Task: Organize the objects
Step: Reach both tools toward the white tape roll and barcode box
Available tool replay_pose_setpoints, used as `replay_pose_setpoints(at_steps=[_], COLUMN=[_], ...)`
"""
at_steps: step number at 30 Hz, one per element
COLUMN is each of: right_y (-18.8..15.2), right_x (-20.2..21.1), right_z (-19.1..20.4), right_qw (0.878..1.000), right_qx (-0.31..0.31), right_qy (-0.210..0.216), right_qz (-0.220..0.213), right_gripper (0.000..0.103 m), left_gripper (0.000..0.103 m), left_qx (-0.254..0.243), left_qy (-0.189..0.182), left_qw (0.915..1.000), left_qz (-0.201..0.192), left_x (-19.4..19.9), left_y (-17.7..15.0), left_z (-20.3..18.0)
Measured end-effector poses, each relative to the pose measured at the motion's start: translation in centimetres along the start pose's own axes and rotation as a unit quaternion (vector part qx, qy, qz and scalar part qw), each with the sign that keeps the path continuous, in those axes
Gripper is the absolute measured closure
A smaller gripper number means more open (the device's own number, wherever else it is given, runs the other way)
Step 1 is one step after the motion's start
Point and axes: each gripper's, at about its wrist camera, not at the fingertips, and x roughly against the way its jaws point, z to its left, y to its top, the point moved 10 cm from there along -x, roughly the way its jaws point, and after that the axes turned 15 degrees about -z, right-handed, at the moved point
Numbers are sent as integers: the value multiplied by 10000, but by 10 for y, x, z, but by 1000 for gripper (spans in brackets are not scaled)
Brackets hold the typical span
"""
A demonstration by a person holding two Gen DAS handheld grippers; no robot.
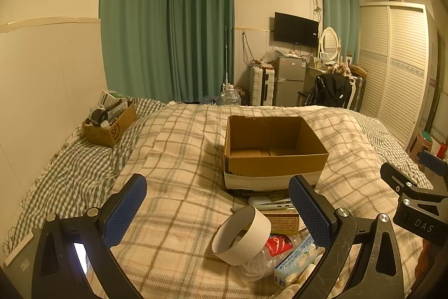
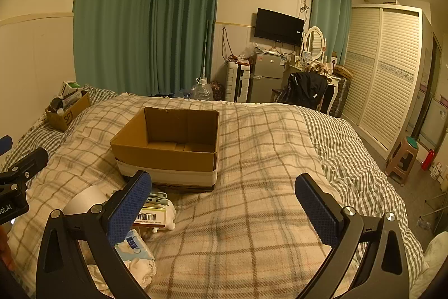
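Note:
An empty open cardboard box (image 1: 275,150) (image 2: 168,147) stands on the plaid blanket. In front of it lies a small pile: a white cardboard tape ring (image 1: 242,234) (image 2: 84,201), a labelled flat box (image 1: 282,222) (image 2: 149,216), a white device (image 1: 268,202), a red-labelled packet (image 1: 278,243) and a blue tissue pack (image 1: 295,257) (image 2: 133,244). My left gripper (image 1: 217,206) is open and empty, above the pile with the ring between its fingers. My right gripper (image 2: 224,201) is open and empty over bare blanket, right of the pile.
A second cardboard box (image 1: 110,121) (image 2: 67,111) full of items sits at the bed's far left by the wall. Beyond the bed are a fridge (image 1: 289,80), a chair with a black jacket (image 1: 330,90) and a wardrobe (image 2: 386,74). A stool (image 2: 403,159) stands right of the bed.

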Motion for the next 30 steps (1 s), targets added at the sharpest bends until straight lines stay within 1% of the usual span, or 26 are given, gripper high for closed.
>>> replay_pose_setpoints(at_steps=[19, 30], right_y=[1, 14], right_x=[0, 8], right_z=[2, 6], right_qw=[10000, 9998], right_qx=[10, 79], right_qy=[8, 26], right_qz=[-17, -152], right_gripper=[0, 0], left_gripper=[0, 0], left_qx=[1, -4], left_qy=[5, -11], left_qw=[10000, 10000], left_qz=[60, 66], left_x=[1, 2], left_y=[-3, 5], left_z=[-1, -2])
